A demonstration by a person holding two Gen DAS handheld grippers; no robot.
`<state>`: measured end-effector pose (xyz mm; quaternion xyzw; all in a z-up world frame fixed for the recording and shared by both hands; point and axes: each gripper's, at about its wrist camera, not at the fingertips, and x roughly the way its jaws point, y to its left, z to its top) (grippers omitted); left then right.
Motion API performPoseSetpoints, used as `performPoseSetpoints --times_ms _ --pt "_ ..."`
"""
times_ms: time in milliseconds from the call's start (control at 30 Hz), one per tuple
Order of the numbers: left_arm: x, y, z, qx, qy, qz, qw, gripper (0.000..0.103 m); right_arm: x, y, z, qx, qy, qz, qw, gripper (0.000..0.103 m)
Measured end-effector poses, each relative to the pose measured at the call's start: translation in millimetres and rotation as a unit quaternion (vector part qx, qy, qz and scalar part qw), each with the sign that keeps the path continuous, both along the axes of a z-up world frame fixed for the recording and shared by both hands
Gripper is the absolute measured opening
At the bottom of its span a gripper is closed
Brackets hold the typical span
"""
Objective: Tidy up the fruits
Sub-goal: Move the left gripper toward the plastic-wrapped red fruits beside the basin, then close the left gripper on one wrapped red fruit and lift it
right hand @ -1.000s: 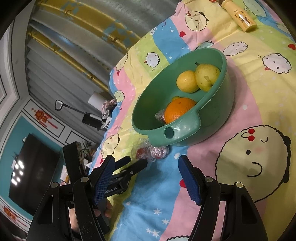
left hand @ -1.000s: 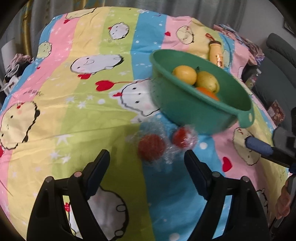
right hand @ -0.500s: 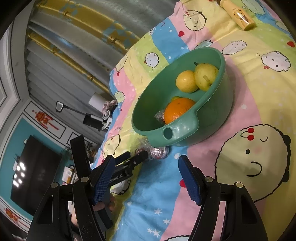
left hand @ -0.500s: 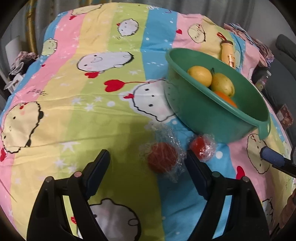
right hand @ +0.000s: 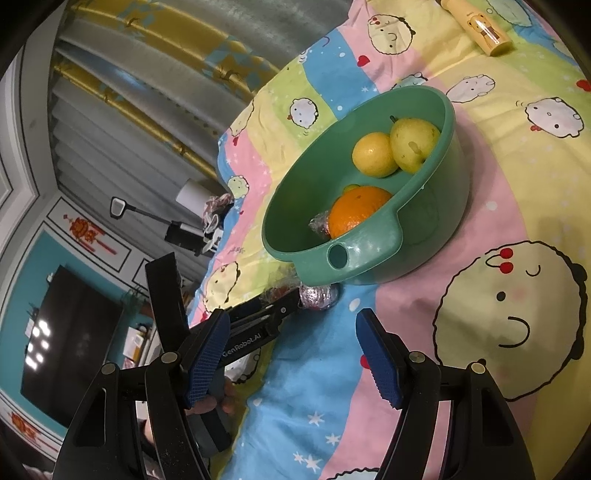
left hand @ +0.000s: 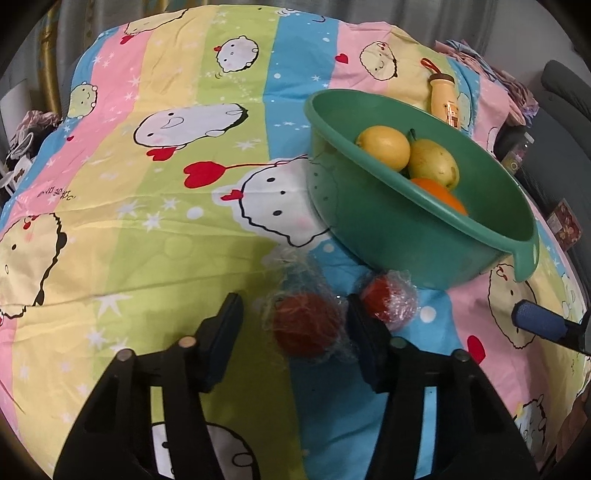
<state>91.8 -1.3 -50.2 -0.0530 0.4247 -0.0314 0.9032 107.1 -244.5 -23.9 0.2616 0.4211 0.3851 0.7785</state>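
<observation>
The left gripper [left hand: 293,325], its jaws just closing around but not yet gripping a wrapped red fruit [left hand: 304,323] on the sheet [left hand: 147,206], works beside a second wrapped fruit [left hand: 388,301] before the green bowl [left hand: 406,236] of citrus, while the right gripper [right hand: 293,354] hangs open, empty.

Left wrist view: looks steeply down along its black fingers, close over the cartoon-print striped bedsheet [left hand: 155,206]; round green plastic bowl [left hand: 402,240] at 2 o'clock. Right wrist view: shallower downward angle, tilted, set further back; same bowl [right hand: 436,221] at 12 o'clock, room wall at 9 o'clock. Shared: bowl, sheet, cream-yellow cylindrical bottle [left hand: 445,96] [right hand: 480,27].
</observation>
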Motion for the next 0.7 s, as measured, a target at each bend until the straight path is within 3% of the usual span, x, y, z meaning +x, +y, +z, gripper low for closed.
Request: performPoseSetpoints --times_ms 167,700 --pt "1 -4 0 -0.001 -0.001 -0.017 0.9999 0.035 0 2 -3 -0.005 0.001 0.004 1.0 0.071" --pt "-24 6 18 -0.034 -0.044 -0.023 0.9982 0.032 3 22 -15 -0.05 0.005 0.022 0.999 0.072"
